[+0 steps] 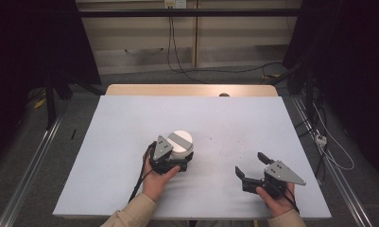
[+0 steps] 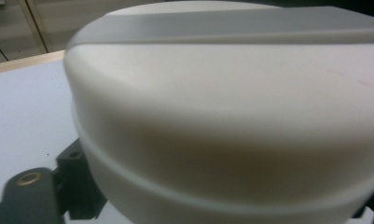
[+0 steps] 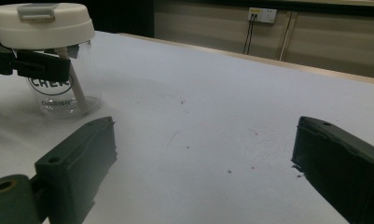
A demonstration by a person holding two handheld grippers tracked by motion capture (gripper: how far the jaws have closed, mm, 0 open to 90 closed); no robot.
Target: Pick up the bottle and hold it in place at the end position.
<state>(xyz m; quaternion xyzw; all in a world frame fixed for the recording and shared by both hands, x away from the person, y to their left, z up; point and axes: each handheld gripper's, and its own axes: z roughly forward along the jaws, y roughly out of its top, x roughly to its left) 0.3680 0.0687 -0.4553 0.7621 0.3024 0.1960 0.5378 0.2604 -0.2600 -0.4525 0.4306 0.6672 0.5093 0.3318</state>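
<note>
While right tongs (image 1: 251, 165) gape, left tongs (image 1: 181, 161) clamp cup (image 1: 181, 143).

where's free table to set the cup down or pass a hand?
Most of the white table is bare: the whole far half up to the wooden edge, the left side, and the strip between the clear cup and the right gripper. It is crowded only where the left gripper meets the cup's white lid.
</note>
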